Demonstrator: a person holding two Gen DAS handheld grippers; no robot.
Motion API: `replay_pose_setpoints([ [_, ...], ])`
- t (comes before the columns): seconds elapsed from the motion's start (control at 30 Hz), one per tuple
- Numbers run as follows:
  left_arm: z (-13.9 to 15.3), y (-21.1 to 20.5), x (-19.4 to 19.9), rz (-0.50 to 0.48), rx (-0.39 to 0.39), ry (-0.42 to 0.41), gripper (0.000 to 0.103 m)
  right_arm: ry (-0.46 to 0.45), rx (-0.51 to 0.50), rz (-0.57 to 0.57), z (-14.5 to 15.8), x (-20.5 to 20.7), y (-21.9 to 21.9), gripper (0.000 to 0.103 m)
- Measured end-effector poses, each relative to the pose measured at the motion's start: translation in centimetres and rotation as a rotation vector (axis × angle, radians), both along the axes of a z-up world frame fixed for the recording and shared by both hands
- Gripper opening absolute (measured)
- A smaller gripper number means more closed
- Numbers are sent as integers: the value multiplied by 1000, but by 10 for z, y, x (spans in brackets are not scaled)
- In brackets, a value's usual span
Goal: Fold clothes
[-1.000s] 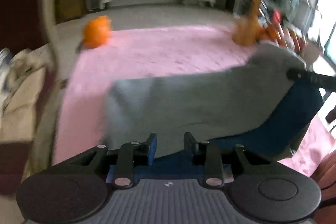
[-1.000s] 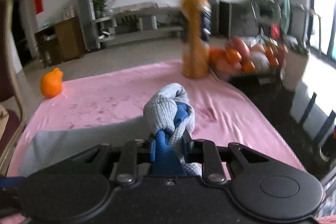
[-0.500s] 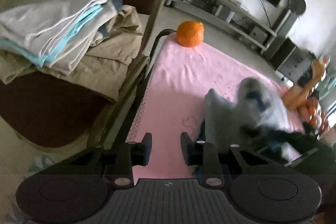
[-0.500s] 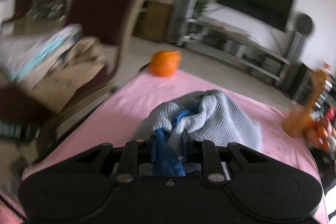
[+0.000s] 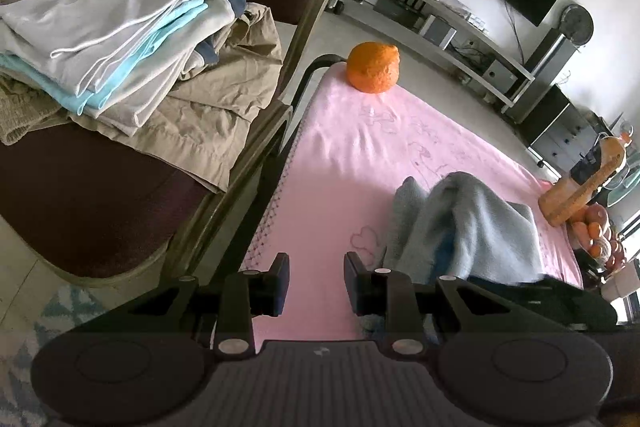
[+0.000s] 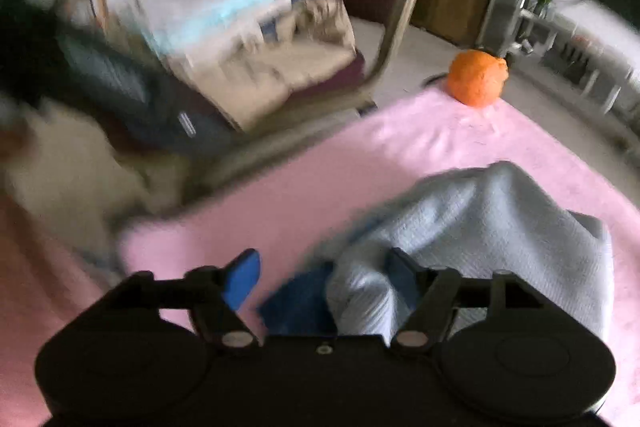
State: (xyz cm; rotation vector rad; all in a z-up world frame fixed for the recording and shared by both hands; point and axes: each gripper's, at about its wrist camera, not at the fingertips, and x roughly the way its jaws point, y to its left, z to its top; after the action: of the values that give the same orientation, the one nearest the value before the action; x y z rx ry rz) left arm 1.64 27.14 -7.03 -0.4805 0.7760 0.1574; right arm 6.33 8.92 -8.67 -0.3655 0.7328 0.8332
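- The left gripper [image 5: 313, 283] hangs over the near edge of the table with its black, blocky fingers parted and nothing between them; only bare cloth shows in the gap.
- The right gripper [image 6: 326, 277] has its jaws spread wide, one blue pad [image 6: 240, 277] standing clear on the left. A fold of the garment bulges up between the fingers, but the blur leaves it unclear whether either pad presses on it.
- The grey knitted garment [image 5: 472, 227] lies bunched in a soft, humped heap on the pink tablecloth [image 5: 352, 155], towards its near right part. Its weave is fine and ribbed in the right wrist view [image 6: 500, 223], and a darker blue layer [image 6: 300, 303] peeps out from under the near edge.
- The tablecloth is smooth and slightly rippled, with faint line drawings and a small heart outline.
- An orange, rough-skinned round fruit [image 5: 373, 67] sits at the far corner of the table, well apart from the garment.
- Beside the table stands a chair [image 5: 100, 203] with a dark maroon seat and a curved metal frame. On it rests a stack of folded clothes [image 5: 120, 39]: pale grey and light blue pieces on top, crumpled khaki fabric beneath.
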Motion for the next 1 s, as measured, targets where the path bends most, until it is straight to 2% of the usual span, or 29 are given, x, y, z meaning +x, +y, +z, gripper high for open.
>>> replay_pose_setpoints([
  [0.13,-1,-10,4,-39,12,5,27,113,181,-115,38,1,-50,69],
  [0.23,0,-28,9,-125,11,-15,35,141,281,-270,59,5,-103,72],
  [0.3,1,-41,19,-191,-7,-31,46,171,329,-383,56,16,-140,73],
  [0.4,0,-57,37,-253,-53,-32,57,252,382,-526,32,26,-184,73],
  [0.43,-3,-60,44,-263,-78,-19,66,282,403,-563,23,28,-196,73],
  [0.53,-14,-72,63,-269,-84,49,71,356,462,-625,-1,34,-218,73],
  [0.6,-23,-81,72,-239,-30,111,71,386,490,-638,-13,37,-226,73],
  [0.83,-32,-94,85,-257,5,123,64,424,527,-608,-32,44,-230,74],
  [0.9,-35,-98,88,-262,15,126,52,436,522,-602,-37,44,-229,74],
  [1.0,-36,-110,92,-281,69,132,51,451,516,-597,-44,43,-230,74],
])
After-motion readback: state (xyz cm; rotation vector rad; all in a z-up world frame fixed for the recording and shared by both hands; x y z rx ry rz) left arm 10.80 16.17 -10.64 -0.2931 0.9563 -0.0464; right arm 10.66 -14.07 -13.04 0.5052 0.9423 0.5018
